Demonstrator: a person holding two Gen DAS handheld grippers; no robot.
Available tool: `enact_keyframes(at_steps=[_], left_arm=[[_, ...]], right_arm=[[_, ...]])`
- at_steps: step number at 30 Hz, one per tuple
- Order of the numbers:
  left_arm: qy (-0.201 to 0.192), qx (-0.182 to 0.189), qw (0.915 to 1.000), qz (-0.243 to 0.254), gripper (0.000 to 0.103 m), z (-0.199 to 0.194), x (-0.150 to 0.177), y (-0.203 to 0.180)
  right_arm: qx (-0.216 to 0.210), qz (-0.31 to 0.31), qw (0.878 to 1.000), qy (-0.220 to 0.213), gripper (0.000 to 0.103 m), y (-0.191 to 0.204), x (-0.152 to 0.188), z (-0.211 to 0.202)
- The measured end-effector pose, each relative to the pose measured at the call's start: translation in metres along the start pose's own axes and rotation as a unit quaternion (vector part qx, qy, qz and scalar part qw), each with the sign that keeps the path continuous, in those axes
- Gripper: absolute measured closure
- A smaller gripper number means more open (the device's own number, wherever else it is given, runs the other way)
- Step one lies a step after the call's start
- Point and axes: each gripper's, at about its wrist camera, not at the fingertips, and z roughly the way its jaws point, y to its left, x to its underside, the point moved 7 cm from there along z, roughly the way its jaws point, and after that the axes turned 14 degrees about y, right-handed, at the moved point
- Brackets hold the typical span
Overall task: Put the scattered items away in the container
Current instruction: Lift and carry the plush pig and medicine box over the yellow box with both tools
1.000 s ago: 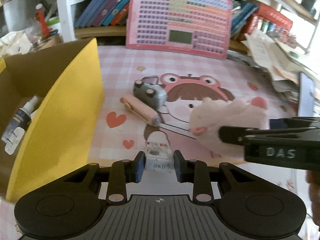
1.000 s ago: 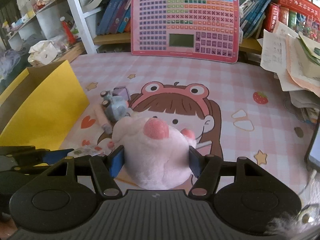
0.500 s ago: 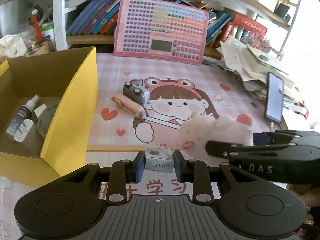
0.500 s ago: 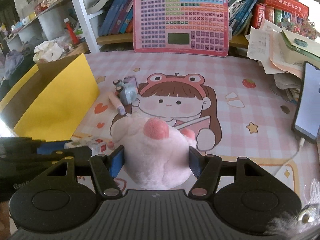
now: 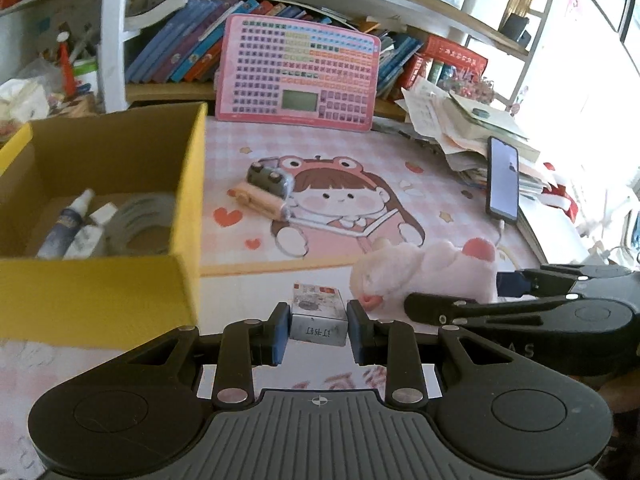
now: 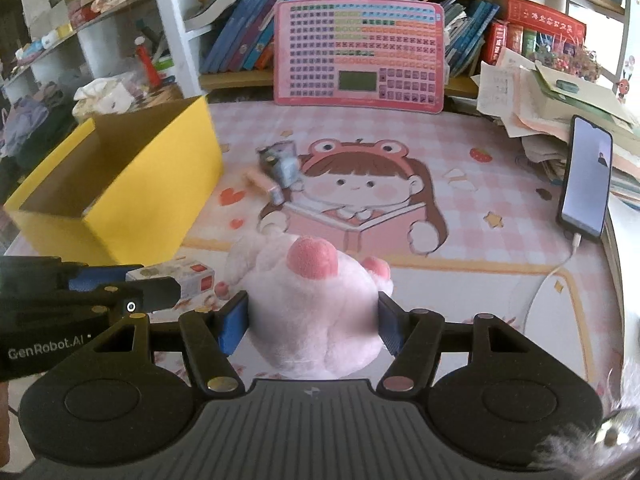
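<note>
Plush toy (image 6: 316, 300) underside hidden by gripper body — box (image 5: 100, 280) left side cut off

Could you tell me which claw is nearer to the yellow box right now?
Left. The left claw, holding a small carton, is just beside the yellow box; the right claw, gripping the plush toy, is farther away.

Two wrist cameras, side by side, looking down and forward over the desk.

Each sits close behind its own fingers, facing the bookshelf (image 5: 280, 64); both share the pink mat (image 6: 460, 152), yellow box (image 5: 96, 292) and pink keyboard toy (image 6: 358, 58).
</note>
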Motion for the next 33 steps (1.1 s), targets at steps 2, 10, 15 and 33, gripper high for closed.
enact_keyframes(at_steps=[2, 10, 15, 33], left_arm=[[0.002, 0.003, 1.0, -0.001, 0.074, -0.008, 0.009, 0.008], [0.008, 0.013, 0.9997, -0.021, 0.074, -0.033, 0.04, 0.046], [0.006, 0.014, 0.9997, -0.021, 0.074, -0.048, 0.054, 0.066], [-0.011, 0.011, 0.9956, -0.092, 0.074, -0.093, 0.093, 0.146]], right_arm=[[0.002, -0.001, 1.0, 0.005, 0.04, 0.014, 0.008, -0.002], [0.009, 0.005, 1.0, 0.015, 0.04, 0.06, 0.035, -0.008], [0.006, 0.001, 1.0, 0.014, 0.04, 0.089, 0.046, -0.01], [-0.038, -0.064, 0.997, 0.029, 0.04, 0.181, 0.055, -0.001]])
